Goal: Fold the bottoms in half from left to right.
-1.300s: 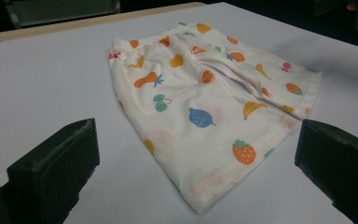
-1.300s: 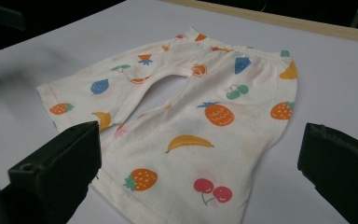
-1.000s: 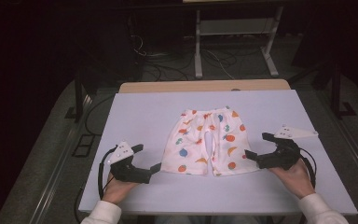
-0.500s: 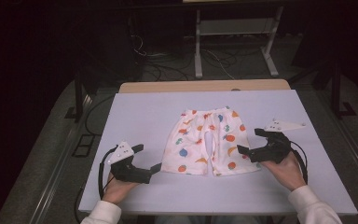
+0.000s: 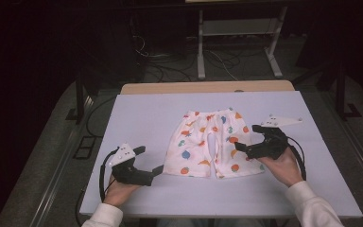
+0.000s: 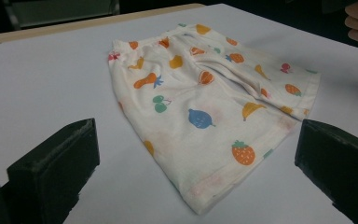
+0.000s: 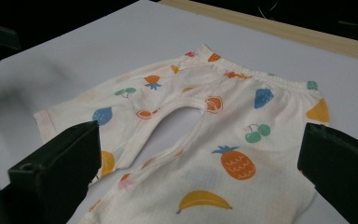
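Observation:
A pair of small white shorts [image 5: 210,142] printed with coloured fruit lies flat on the pale table [image 5: 146,113], waistband away from me. My left gripper [image 5: 149,160] rests open on the table just left of the left leg's hem, touching no cloth. In the left gripper view the shorts [image 6: 205,93] lie ahead of the wide-apart jaws of the left gripper [image 6: 198,140]. My right gripper [image 5: 246,138] hovers open over the outer edge of the right leg. In the right gripper view the shorts [image 7: 233,121] spread between the jaws of the right gripper [image 7: 200,140], crotch gap in the middle.
A wooden strip [image 5: 208,87] runs along the table's far edge. Beyond it a white metal stand [image 5: 236,47] and cables [image 5: 165,66] sit on the dark floor. Bare tabletop lies on both sides of the shorts.
My right gripper has moved left and forward, from beside the shorts to over the right leg. The left gripper and the shorts have stayed put.

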`<state>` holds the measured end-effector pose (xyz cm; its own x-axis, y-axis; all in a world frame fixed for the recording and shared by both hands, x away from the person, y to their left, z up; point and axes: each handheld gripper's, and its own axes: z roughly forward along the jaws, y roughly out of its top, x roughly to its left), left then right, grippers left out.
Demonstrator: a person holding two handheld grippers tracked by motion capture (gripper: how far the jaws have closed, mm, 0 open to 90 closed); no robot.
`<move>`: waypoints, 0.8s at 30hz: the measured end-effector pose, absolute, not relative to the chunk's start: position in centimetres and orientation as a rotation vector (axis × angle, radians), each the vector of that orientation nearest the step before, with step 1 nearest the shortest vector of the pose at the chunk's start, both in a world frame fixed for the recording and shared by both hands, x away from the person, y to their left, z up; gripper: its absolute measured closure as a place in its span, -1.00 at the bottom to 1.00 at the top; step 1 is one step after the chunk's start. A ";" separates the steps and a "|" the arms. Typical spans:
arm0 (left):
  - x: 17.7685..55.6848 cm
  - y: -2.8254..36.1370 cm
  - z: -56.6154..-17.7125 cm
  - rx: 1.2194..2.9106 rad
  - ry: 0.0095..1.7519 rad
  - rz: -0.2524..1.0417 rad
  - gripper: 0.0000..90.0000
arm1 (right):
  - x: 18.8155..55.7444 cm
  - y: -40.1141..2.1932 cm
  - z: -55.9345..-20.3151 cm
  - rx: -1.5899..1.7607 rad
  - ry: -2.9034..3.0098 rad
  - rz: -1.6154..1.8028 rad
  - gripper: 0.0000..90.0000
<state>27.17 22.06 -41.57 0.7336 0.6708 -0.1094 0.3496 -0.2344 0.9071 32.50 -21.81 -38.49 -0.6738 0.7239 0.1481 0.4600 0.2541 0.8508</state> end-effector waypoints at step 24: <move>27.2 22.0 -41.6 1.843 0.790 0.364 -1.00 | 35.1 -19.0 -38.3 1.099 2.253 1.386 -1.00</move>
